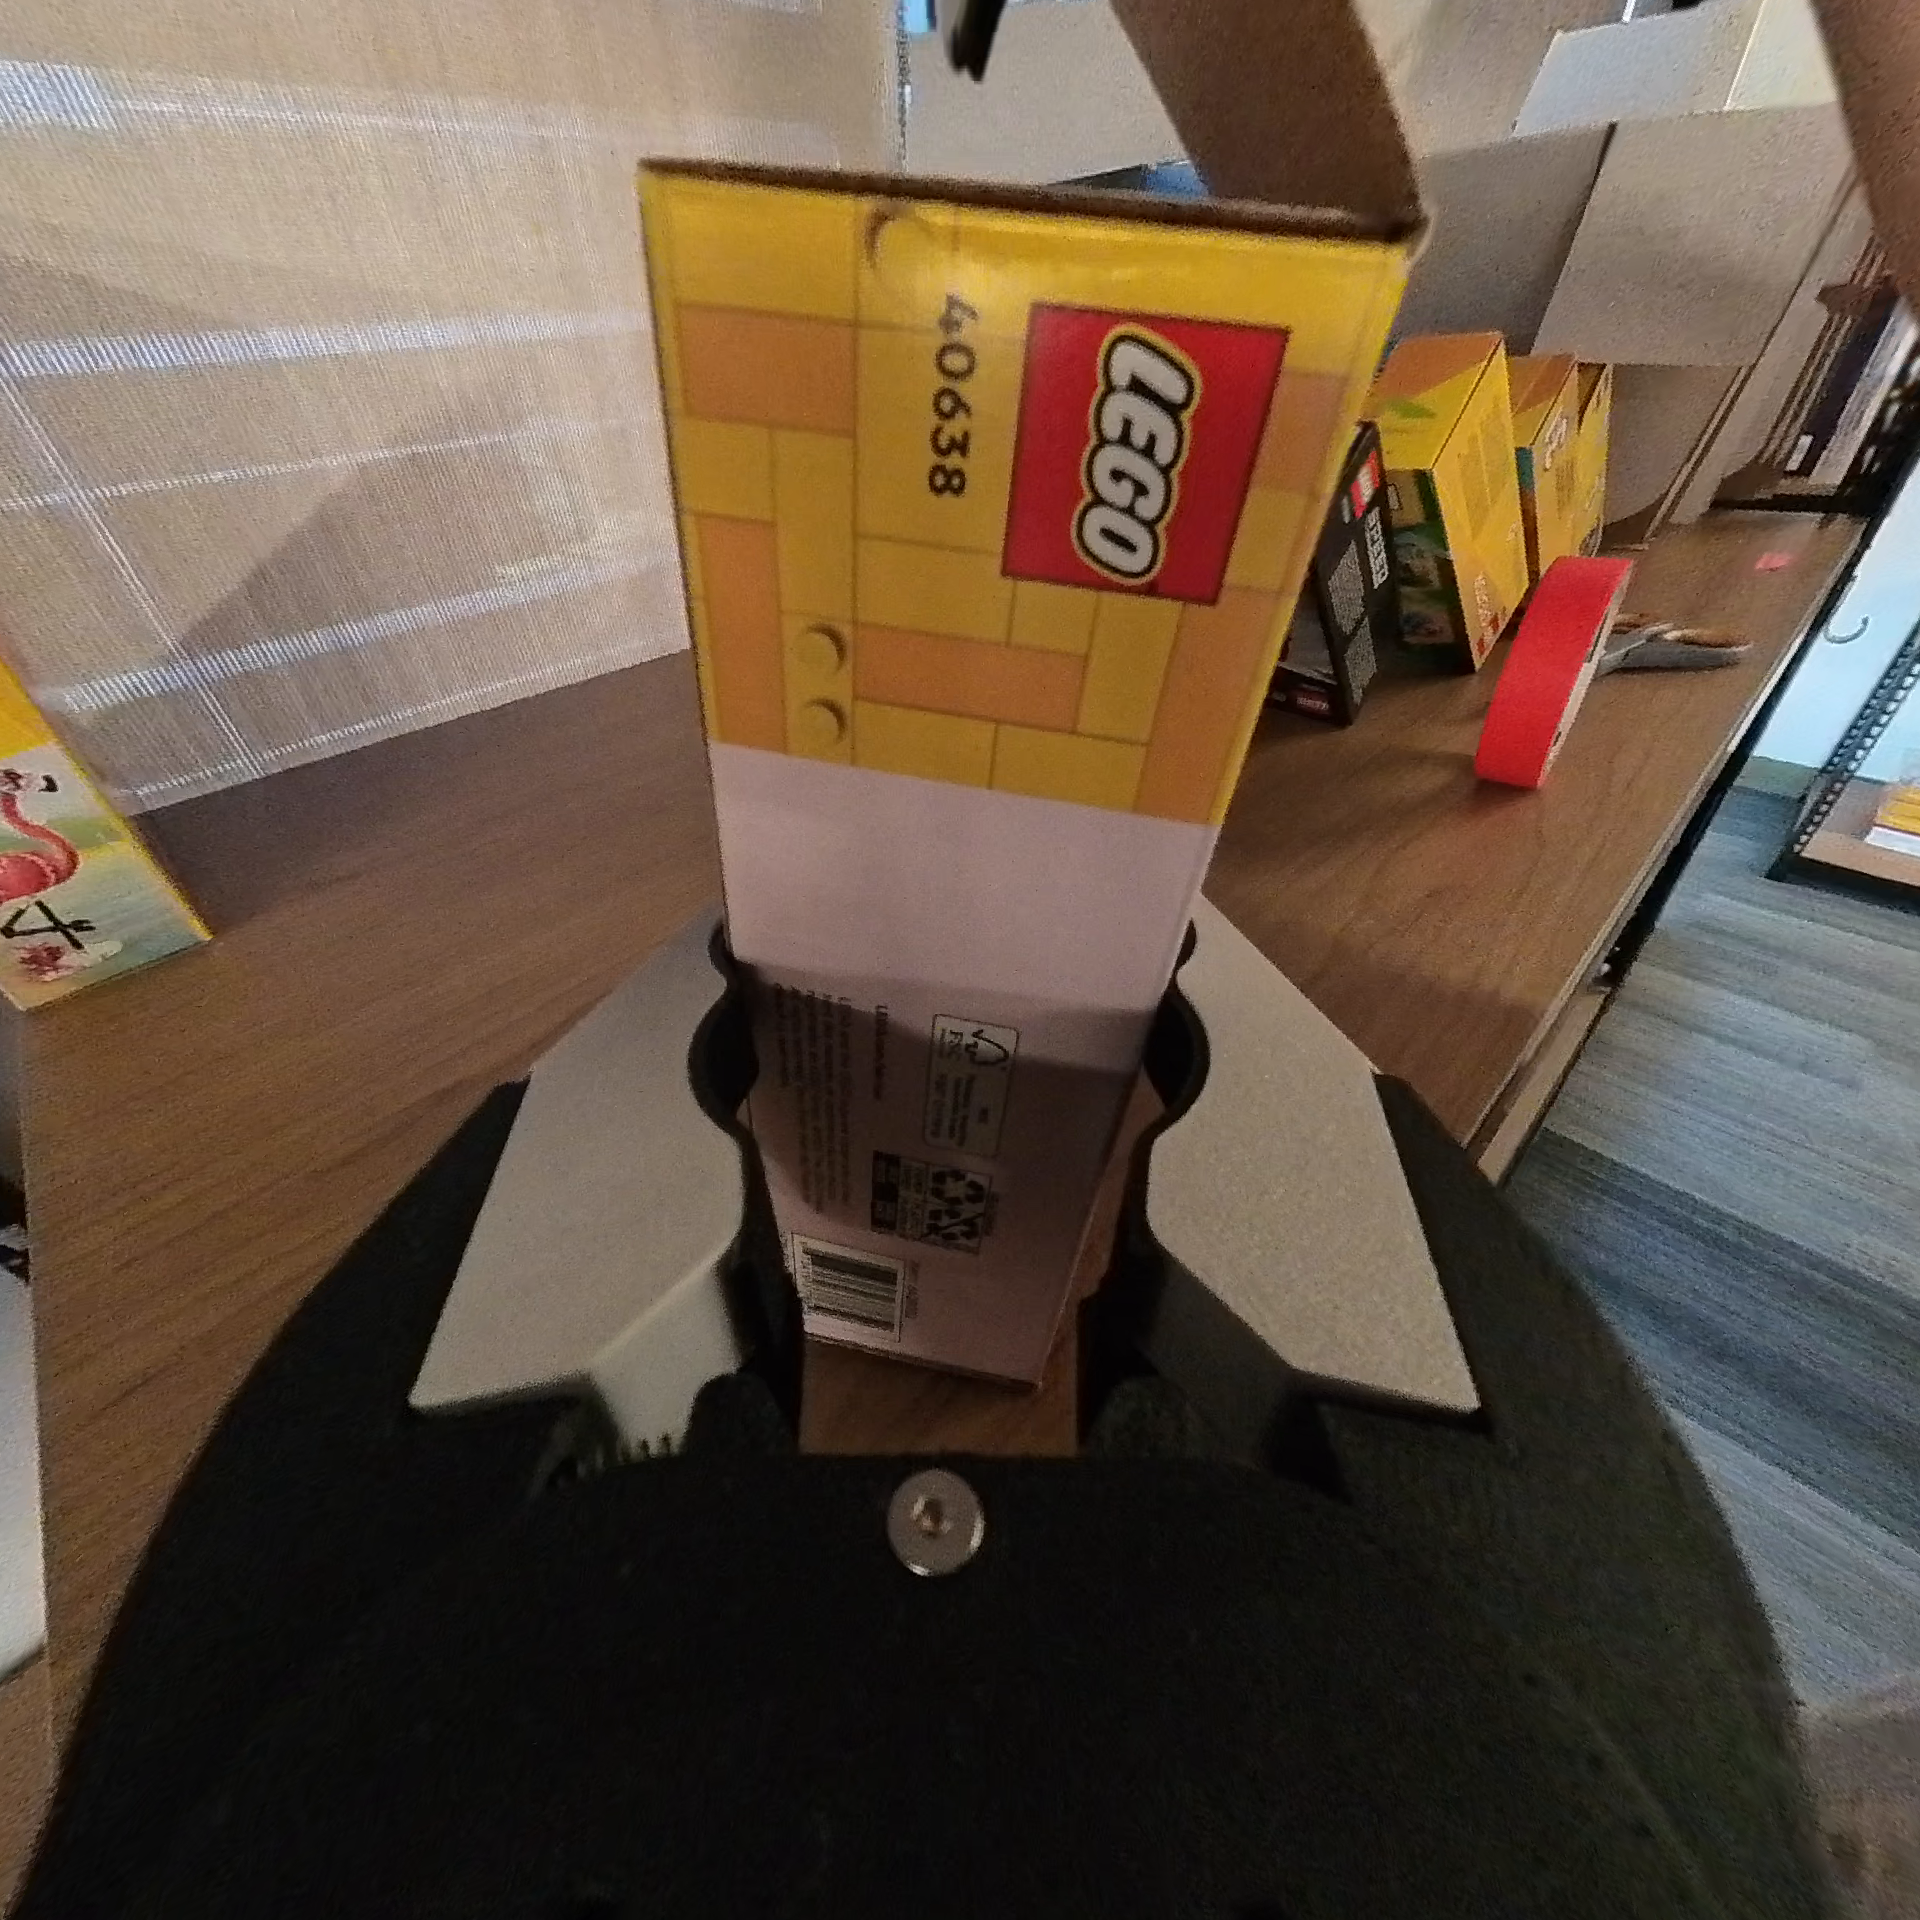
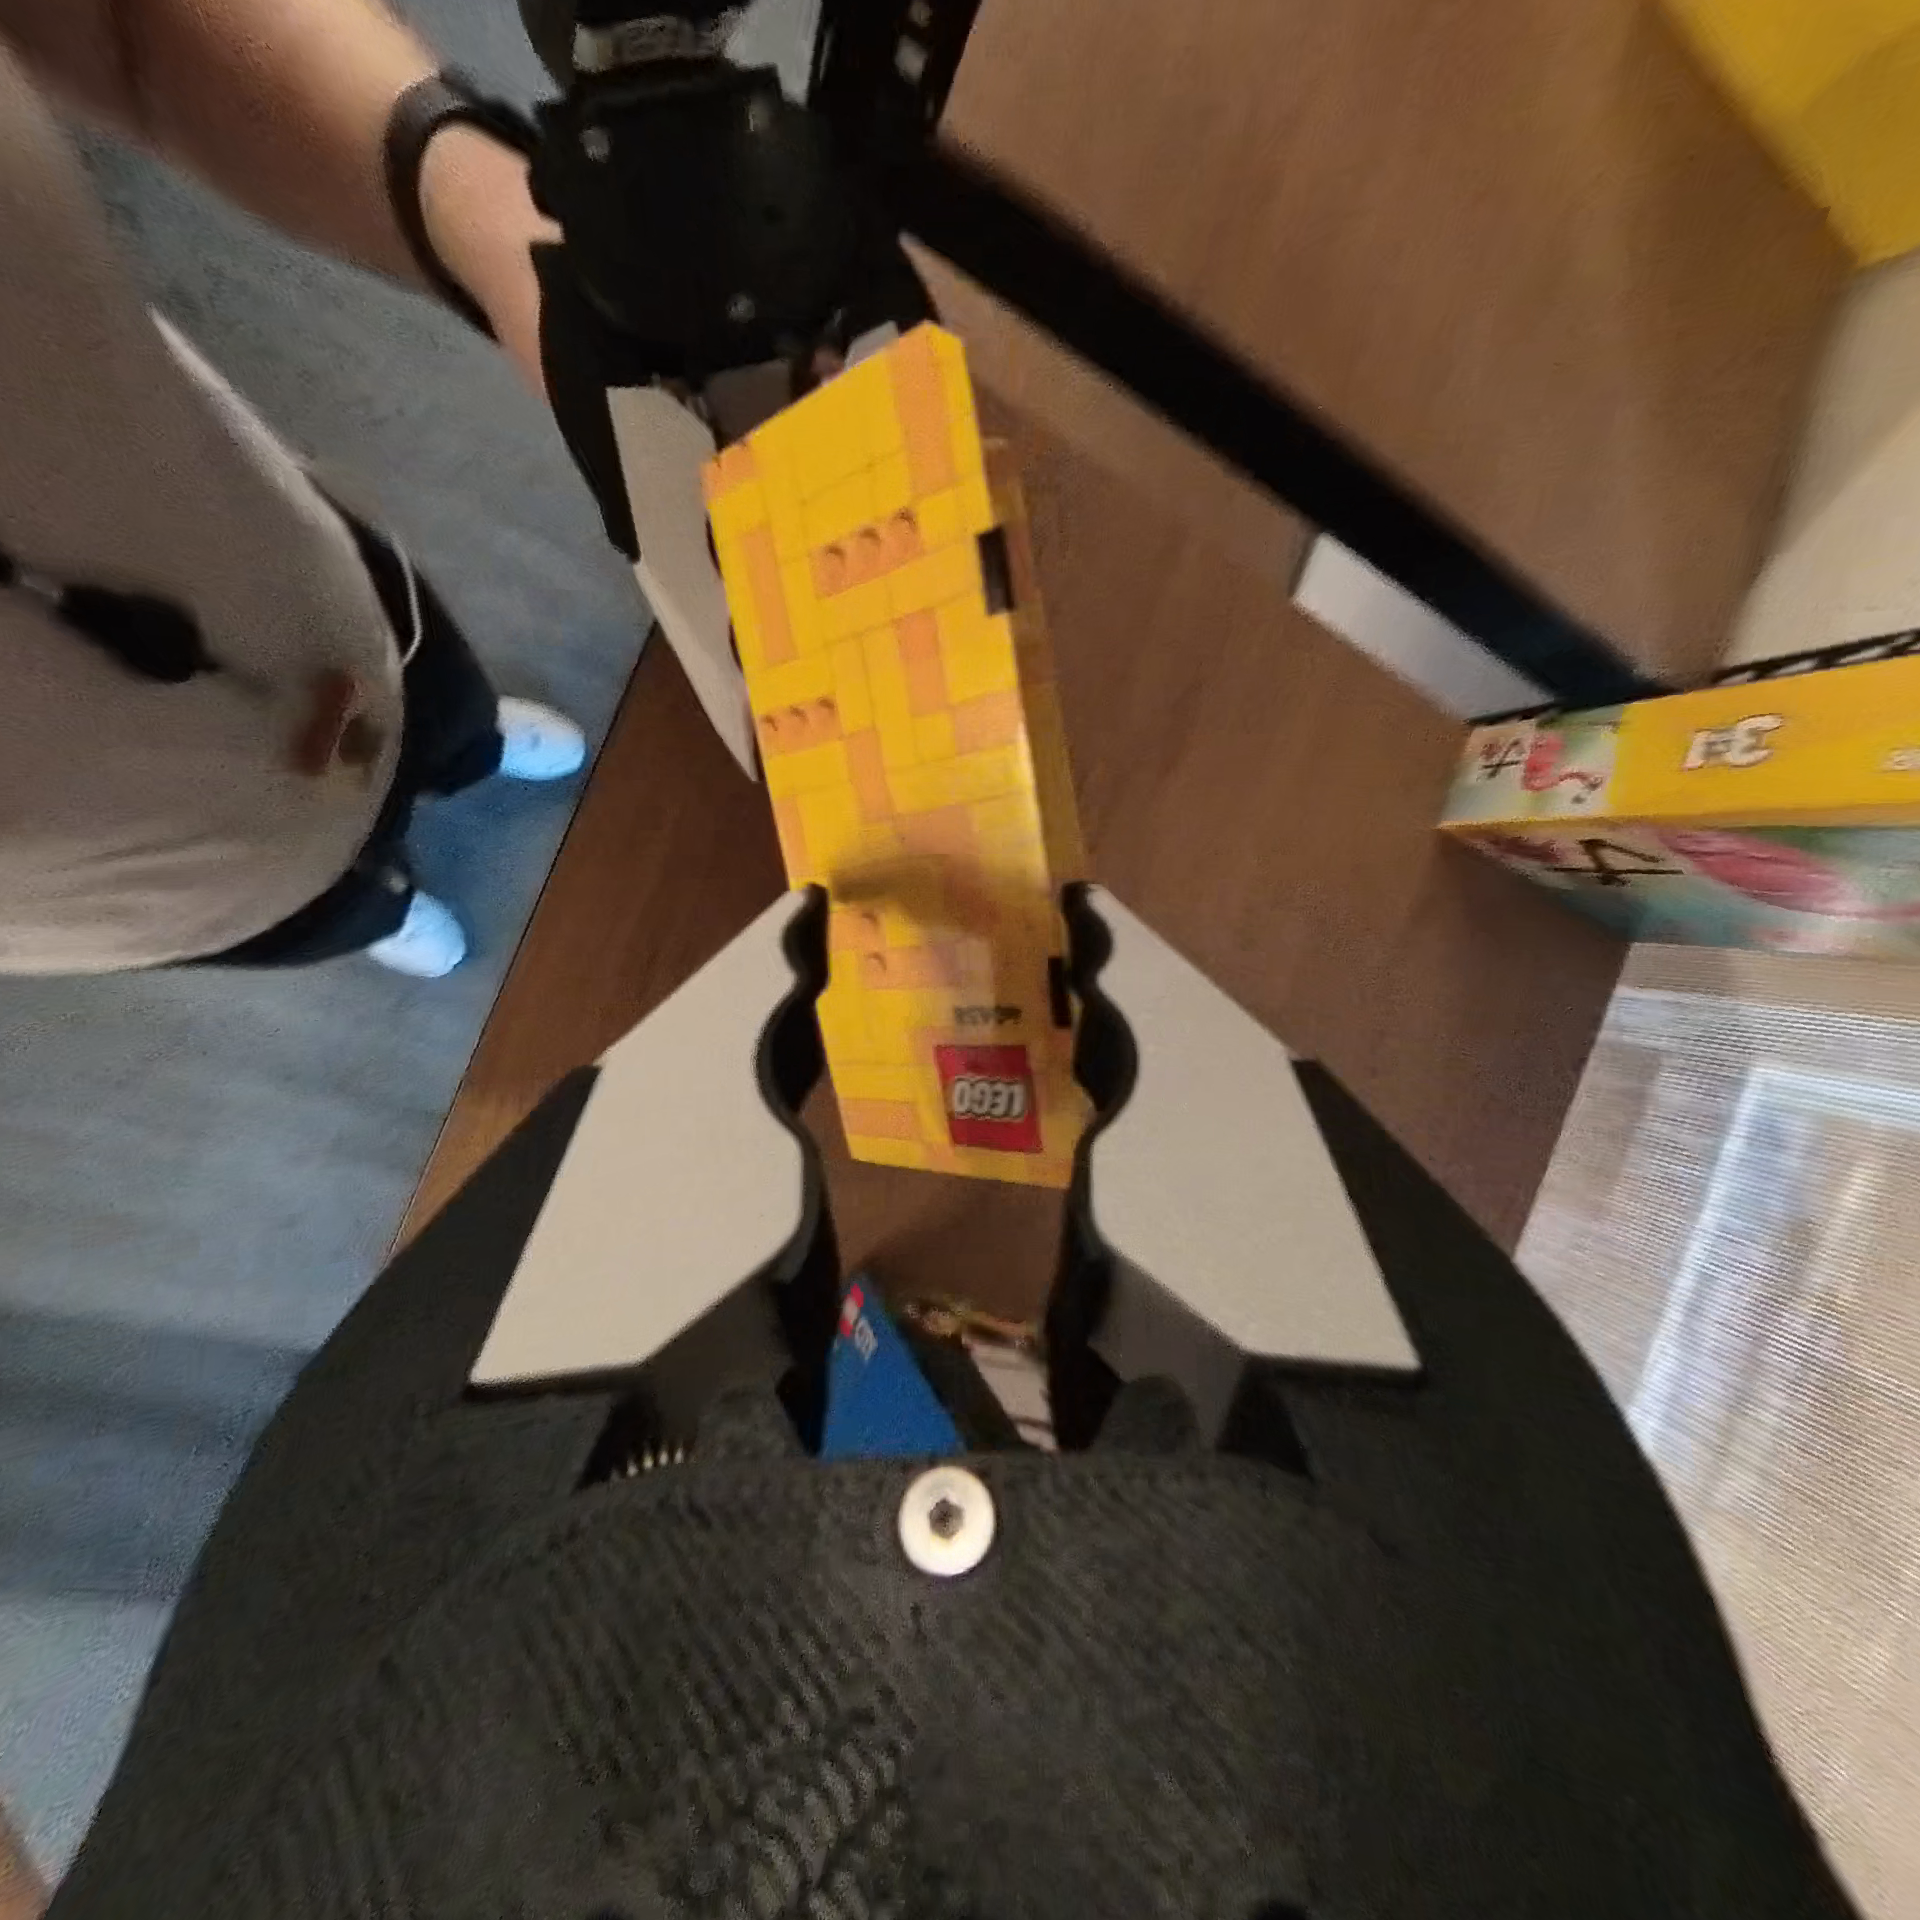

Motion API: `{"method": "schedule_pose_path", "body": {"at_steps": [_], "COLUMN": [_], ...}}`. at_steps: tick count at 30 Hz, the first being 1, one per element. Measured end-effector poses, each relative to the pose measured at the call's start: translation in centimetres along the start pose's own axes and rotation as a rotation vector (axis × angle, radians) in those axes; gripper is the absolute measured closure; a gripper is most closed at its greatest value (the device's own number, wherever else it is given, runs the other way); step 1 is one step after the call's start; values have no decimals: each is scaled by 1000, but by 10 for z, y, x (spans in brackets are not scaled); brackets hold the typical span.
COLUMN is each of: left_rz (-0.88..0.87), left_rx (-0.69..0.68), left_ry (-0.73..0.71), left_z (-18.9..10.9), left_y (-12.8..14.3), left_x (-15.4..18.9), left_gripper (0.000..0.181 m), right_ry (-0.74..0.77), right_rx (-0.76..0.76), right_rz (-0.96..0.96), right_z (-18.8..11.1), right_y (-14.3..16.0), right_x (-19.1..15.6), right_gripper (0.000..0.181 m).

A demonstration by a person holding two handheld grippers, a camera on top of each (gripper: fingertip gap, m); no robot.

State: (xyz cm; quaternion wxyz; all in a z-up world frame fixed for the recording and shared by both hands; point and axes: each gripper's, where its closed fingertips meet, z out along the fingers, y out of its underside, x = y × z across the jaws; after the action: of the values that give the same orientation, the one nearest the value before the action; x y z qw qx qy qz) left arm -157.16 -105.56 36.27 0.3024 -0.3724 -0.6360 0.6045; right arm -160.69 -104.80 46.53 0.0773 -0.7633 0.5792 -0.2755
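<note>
Left wrist view: taken from just behind the left gripper [image 1: 951,997], aimed roughly level across the wooden table [image 1: 364,1039] toward a curtain and far boxes; yellow box [image 1: 987,520] seen very close, filling centre.

Right wrist view: taken from behind the right gripper [image 2: 945,945], aimed steeply down w/ table edge and carpet seen below; box [image 2: 904,727] close, opp. end.

Shared betw. views: the yellow box, the table, the flamingo box [image 1: 62,862] [image 2: 1714,831]. Left gripper also seen in right view, facing the cam.

Soft, even indoor light; wide-angle bending at edges; right wrist view blurred, perhaps by motion.
</note>
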Motion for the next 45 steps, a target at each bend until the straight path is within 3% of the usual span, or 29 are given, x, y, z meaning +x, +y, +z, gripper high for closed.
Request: {"method": "schedule_pose_path", "body": {"at_steps": [3,9,16,22,26,28,32,35,38,42,45], "left_rz": [-10,-53,173,367,402,433,443,467,506,511,488], "left_rx": [-4,5,67,88,84,95,95,103,106,100,101], "left_ry": [-11,-44,-71,-92,-81,-53,-35,-32,-39,-45,-38], "left_z": [1,1,-3,-6,-5,-5,-5,-5,-6,-6,-6], "left_y": [0,1,-4,-3,-2,-1,-1,0,1,2,1], "left_x": [-1,-6,18,39,43,46,46,49,53,54,52], "left_gripper": [106,106,106,106,106,106,106,106,106,106,105], "right_ry": [-4,236,673,831,754,626,359,359,260,137,169], "right_rx": [-68,12,174,243,278,380,616,699,519,242,151], "right_rz": [-36,-114,-290,-285,-268,-261,-232,-160,-67,-147,-201], "right_z": [0,-13,-29,-22,-18,-26,-77,-113,-82,-19,0], "right_y": [1,-5,2,15,16,5,-21,-36,-31,-11,-2], "right_x": [3,1,-71,-118,-131,-143,-153,-115,-81,-87,-92], "right_gripper": [147,160,169,176,167,164,164,165,143,107,106]}}
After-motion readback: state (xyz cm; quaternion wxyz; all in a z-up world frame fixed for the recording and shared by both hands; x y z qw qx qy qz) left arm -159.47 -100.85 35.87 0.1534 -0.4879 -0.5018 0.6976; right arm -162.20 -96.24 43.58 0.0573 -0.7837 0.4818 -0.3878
